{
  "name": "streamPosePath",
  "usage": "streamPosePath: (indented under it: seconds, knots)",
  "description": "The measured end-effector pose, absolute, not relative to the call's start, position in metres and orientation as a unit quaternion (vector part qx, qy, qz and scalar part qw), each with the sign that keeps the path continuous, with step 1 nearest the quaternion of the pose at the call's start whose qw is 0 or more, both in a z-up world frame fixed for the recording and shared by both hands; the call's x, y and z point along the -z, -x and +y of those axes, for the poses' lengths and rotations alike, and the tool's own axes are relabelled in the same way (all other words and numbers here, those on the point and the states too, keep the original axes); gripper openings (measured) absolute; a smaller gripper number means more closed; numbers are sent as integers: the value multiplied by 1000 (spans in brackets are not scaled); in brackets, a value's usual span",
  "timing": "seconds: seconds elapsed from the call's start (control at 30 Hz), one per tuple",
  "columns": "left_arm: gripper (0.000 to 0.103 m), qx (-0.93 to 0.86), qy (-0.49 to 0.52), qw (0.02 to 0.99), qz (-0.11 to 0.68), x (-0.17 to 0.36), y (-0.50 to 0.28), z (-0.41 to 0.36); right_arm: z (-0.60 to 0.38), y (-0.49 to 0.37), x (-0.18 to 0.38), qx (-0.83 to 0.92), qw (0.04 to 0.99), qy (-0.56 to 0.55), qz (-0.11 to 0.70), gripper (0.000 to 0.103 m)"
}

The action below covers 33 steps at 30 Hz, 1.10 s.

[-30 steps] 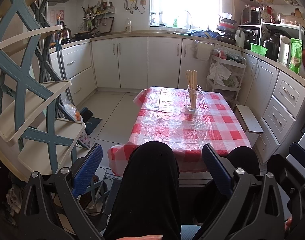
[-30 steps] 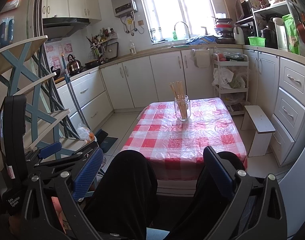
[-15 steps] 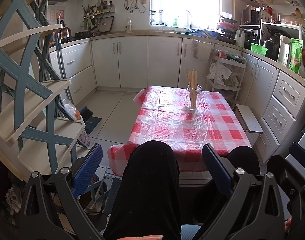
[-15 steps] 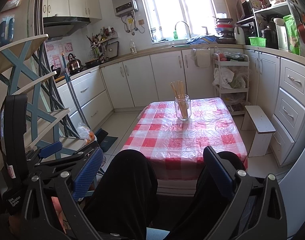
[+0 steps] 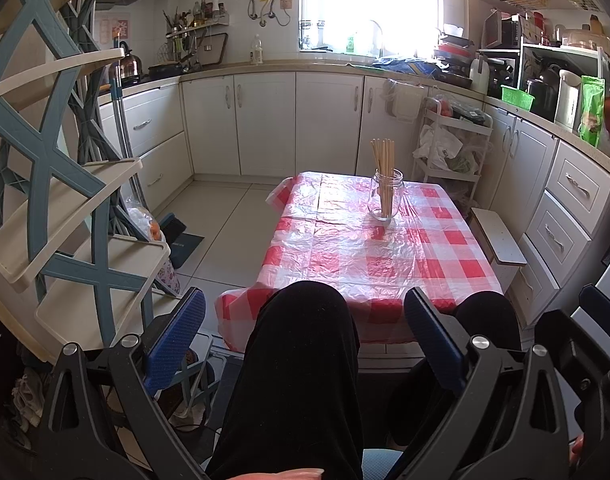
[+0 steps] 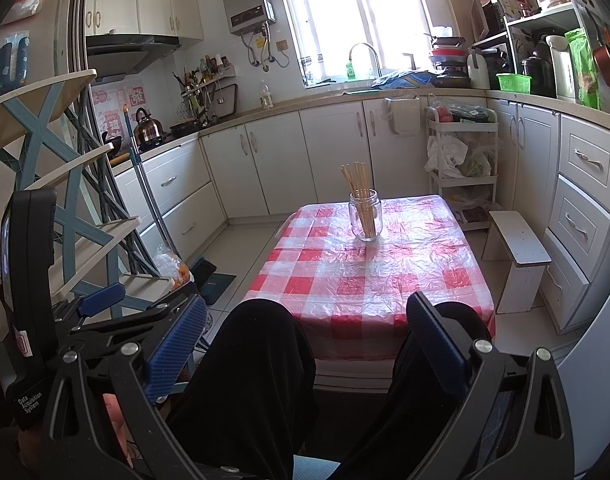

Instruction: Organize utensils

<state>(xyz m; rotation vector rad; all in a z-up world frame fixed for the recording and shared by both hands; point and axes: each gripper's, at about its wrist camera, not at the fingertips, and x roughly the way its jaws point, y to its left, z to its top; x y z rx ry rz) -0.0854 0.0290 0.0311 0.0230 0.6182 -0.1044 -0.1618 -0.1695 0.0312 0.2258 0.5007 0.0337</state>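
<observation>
A clear glass jar (image 5: 386,198) (image 6: 365,220) stands upright on the far half of the table with the red-checked cloth (image 5: 345,248) (image 6: 385,276). A bundle of wooden chopsticks (image 5: 383,160) (image 6: 355,178) sticks up out of it. My left gripper (image 5: 305,330) is open, low over a person's black-clad knees (image 5: 301,344), well short of the table. My right gripper (image 6: 307,334) is open too, held above the same knees with nothing between its blue pads. The left gripper's body (image 6: 105,300) shows at the left of the right wrist view.
A blue and cream shelf rack (image 5: 65,200) stands close on the left. White cabinets (image 5: 265,120) line the back and right walls. A white stool (image 6: 517,248) and a trolley (image 6: 461,160) sit right of the table. A broom (image 6: 149,200) leans on the left.
</observation>
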Motion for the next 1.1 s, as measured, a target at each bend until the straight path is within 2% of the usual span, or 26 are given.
streamPosePath:
  seconds: [1.1]
  knots:
    - [96, 45, -20, 948, 315, -21, 72, 30, -171, 151, -21, -21, 960, -106, 259, 96]
